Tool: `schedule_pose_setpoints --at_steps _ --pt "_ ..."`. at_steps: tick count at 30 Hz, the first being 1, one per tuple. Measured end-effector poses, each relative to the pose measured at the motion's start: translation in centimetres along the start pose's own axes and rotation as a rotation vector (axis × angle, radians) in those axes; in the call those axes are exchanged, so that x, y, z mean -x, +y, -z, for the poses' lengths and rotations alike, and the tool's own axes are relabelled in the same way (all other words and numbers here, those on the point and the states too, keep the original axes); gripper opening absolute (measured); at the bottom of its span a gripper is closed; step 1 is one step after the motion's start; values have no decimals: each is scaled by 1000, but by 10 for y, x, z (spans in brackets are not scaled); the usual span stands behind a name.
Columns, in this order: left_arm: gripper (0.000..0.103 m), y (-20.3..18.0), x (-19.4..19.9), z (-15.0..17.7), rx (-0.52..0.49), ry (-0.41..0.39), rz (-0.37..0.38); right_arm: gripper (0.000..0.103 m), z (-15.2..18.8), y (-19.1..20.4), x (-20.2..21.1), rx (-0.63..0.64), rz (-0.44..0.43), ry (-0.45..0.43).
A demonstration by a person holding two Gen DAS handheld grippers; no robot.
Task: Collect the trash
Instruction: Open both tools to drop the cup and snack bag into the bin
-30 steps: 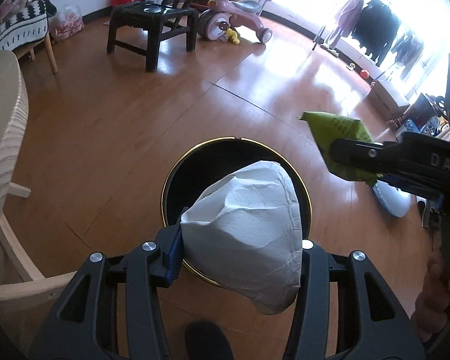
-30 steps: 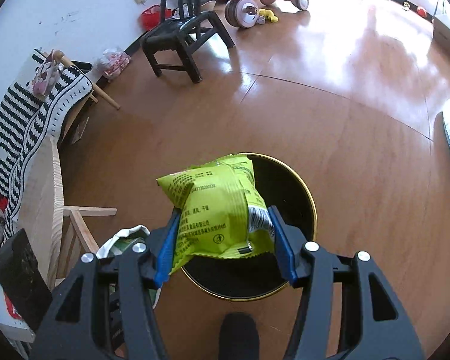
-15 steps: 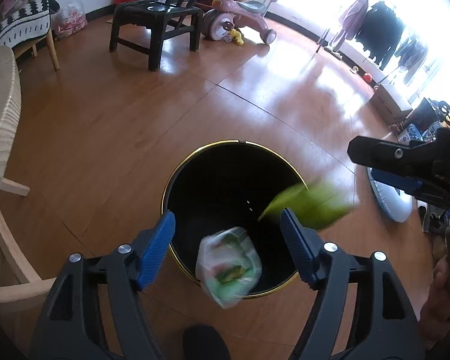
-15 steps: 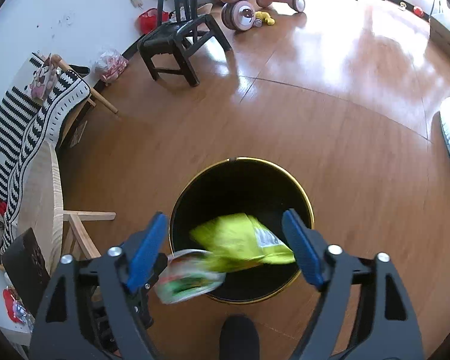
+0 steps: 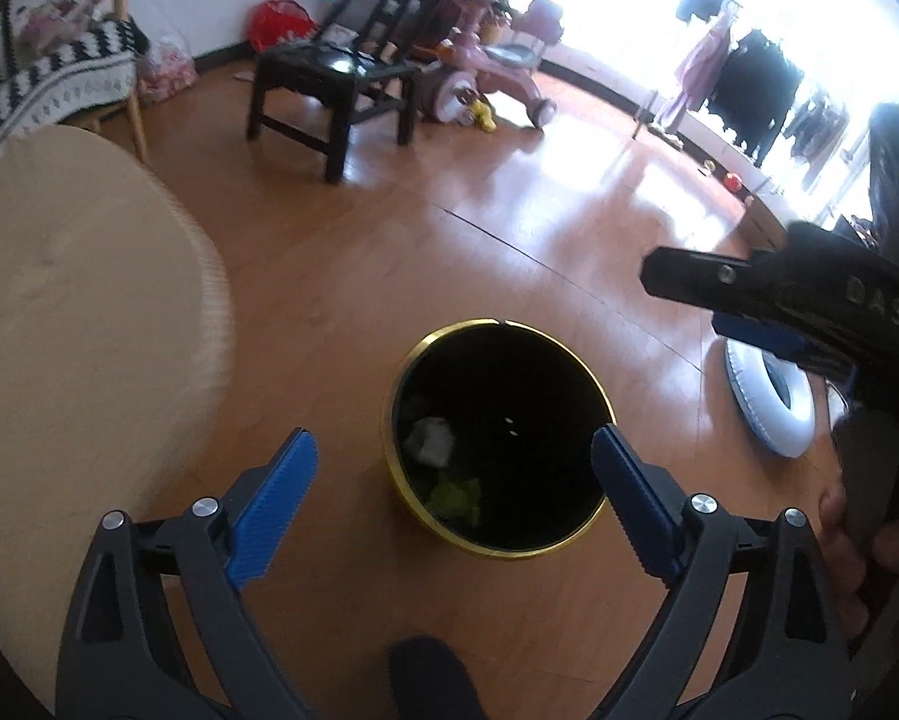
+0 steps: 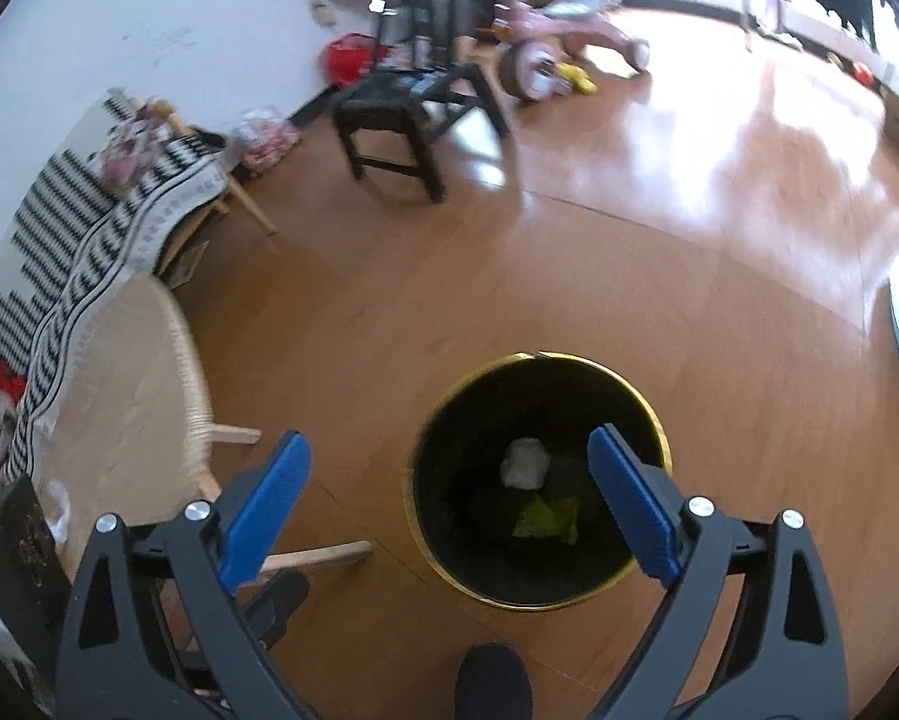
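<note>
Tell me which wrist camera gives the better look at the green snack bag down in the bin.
The right wrist view: the green snack bag lies unobstructed on the bin floor, just below the white wrapper. In the left wrist view the bag sits against the near wall, partly cut off by the rim and dimmer.

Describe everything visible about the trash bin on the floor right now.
The trash bin is round, black inside, with a thin gold rim showing a small gap at its far edge. It stands upright on the wooden floor, beside a pale round table. At its bottom lie a crumpled white wrapper and a yellow-green snack bag. Nothing grips it.
</note>
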State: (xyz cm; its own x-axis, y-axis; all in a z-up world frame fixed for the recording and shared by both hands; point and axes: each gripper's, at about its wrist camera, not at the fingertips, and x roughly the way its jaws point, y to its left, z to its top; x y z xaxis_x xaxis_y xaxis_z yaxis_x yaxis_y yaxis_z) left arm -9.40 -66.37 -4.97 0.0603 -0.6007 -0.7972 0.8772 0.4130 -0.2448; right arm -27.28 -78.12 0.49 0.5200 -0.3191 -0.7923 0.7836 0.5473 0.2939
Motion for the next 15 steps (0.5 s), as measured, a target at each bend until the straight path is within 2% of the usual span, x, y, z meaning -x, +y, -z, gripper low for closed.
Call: schedule_pose_setpoints --at_steps 6,10,15 --pt "91 65 85 20 37 -52 -130 94 8 94 19 160 -81 -36" --pt "91 114 130 40 83 -77 -209 94 24 171 19 279 -162 -18" --pt "92 194 197 82 175 -110 -336 94 52 276 11 417 -266 21"
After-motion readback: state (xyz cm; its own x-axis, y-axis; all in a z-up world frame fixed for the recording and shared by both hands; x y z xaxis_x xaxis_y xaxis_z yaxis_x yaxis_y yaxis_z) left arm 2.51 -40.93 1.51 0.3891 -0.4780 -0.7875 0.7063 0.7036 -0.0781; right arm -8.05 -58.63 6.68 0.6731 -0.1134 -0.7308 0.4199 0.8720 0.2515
